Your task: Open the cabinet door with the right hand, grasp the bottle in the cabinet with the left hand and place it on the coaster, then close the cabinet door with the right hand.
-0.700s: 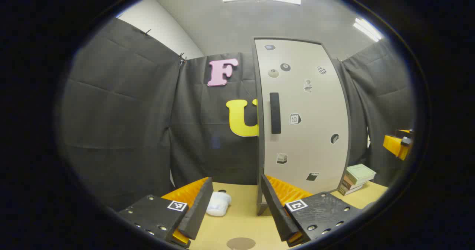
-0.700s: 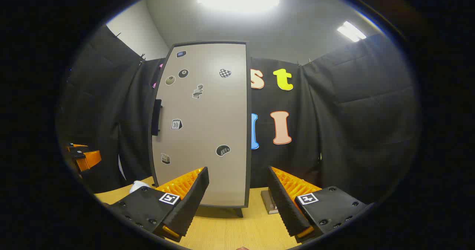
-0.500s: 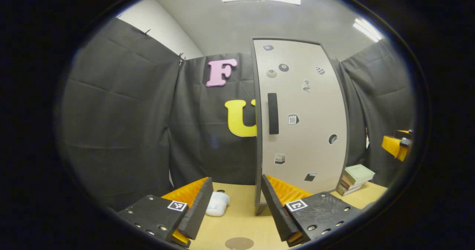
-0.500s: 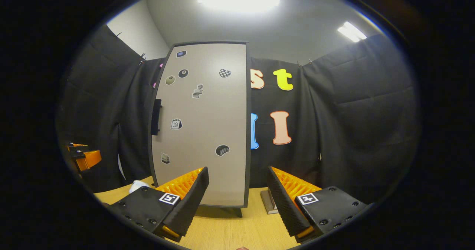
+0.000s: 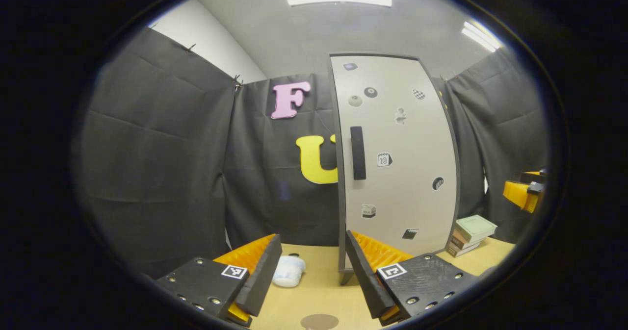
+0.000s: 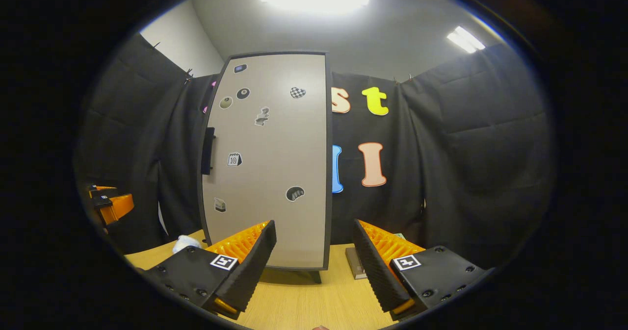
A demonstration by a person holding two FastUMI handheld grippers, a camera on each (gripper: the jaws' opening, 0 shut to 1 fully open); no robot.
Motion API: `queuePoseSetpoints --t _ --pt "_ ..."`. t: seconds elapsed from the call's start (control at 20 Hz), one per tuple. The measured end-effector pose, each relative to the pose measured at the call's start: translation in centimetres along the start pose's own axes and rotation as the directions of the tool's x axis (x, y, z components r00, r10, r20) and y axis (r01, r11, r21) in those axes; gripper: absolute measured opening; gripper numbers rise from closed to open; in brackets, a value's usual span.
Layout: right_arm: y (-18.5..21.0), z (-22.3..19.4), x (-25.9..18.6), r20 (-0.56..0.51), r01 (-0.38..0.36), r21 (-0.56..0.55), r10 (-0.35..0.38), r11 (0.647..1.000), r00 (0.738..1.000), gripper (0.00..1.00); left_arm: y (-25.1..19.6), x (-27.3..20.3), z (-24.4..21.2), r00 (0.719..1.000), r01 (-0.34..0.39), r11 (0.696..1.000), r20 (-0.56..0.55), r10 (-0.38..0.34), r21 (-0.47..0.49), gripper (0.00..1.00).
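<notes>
A tall grey cabinet stands shut on the wooden table, its door dotted with stickers and its dark handle near the left edge. In the right gripper view the same cabinet is straight ahead with the handle at its left edge. The round brown coaster lies on the table just below my left gripper, which is open and holds nothing. My right gripper is open too, short of the cabinet's foot. The closed door hides the bottle.
A white cloth lies on the table left of the cabinet. A stack of books sits to the cabinet's right; it also shows as books behind the right finger. The other gripper hangs at the far right.
Both views have shifted a little: the cabinet sits slightly further left in the left gripper view and slightly higher in the right gripper view. Both grippers stay open.
</notes>
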State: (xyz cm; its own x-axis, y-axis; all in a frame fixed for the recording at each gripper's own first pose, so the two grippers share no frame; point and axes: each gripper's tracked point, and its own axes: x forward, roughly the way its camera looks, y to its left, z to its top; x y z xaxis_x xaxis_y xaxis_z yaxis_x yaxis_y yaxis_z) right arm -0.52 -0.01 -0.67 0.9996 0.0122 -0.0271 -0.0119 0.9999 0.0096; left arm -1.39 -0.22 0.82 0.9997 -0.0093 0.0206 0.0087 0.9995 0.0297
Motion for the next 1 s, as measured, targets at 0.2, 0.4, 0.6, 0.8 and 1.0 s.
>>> queuePoseSetpoints --t 0.2,0.4,0.6,0.8,1.0 --pt "0.3 0.0 0.2 -0.006 -0.005 0.006 0.005 1.000 1.000 0.99 0.4 -0.1 0.2 1.000 -0.006 1.000 0.005 0.006 0.002 0.79" --pt "1.0 0.5 0.4 0.003 -0.022 0.005 0.022 1.000 1.000 0.99 1.3 -0.5 0.5 1.000 -0.019 1.000 0.012 0.019 0.004 0.79" --pt "2.5 1.8 1.3 0.019 -0.062 0.002 0.062 0.998 0.998 0.99 2.7 -1.1 0.6 0.999 -0.045 0.999 0.020 0.045 0.005 0.79" --pt "4.8 3.9 2.6 0.041 -0.118 0.002 0.118 0.993 0.992 0.99 5.0 -2.1 0.5 0.996 -0.088 0.996 0.021 0.088 0.011 0.81" --pt "7.9 5.7 4.1 0.051 -0.183 0.017 0.182 0.983 0.982 0.99 7.9 -3.4 0.0 0.990 -0.143 0.990 0.011 0.143 0.006 0.79"
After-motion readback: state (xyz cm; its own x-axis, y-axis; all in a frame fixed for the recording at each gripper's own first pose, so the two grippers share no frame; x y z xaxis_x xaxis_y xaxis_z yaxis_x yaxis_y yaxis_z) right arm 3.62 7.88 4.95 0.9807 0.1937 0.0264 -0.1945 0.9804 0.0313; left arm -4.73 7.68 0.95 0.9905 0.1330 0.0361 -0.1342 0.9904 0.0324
